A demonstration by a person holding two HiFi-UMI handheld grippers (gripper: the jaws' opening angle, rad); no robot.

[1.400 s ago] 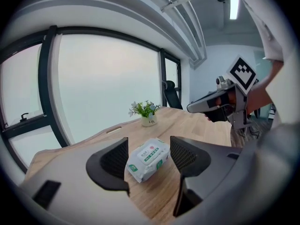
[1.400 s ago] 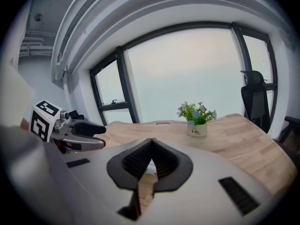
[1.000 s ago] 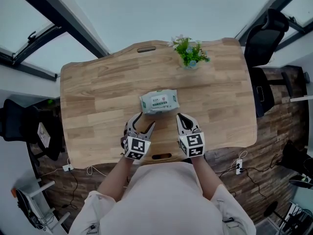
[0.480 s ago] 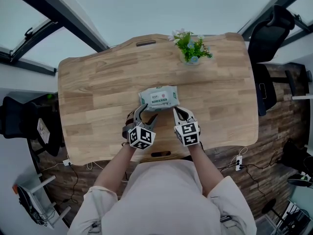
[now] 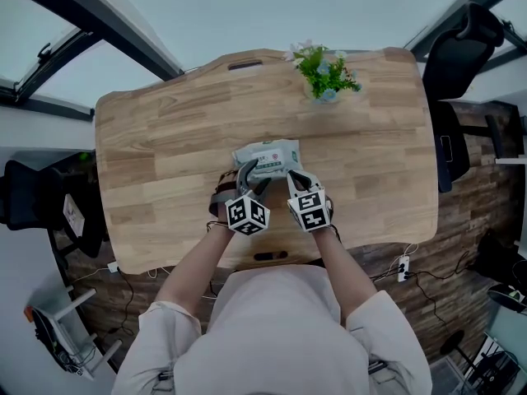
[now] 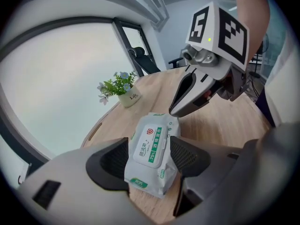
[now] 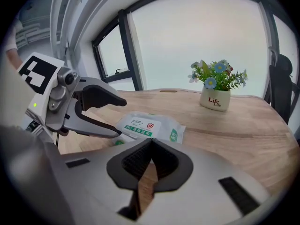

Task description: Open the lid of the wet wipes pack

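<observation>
While the wet wipes pack (image 5: 265, 156) lies flat mid-table (image 5: 165, 130), lid (image 6: 149, 143) up and shut, your left gripper (image 5: 247, 177) stands wide open astride its near end, gripping nothing yet. Right gripper (image 5: 298, 181): jaws pressed together, empty, tips just beside the pack. Pinch the soft body with the left, clear of the lid, then ease the right tips under the lid's lip and lift slowly so the pack stays down.
</observation>
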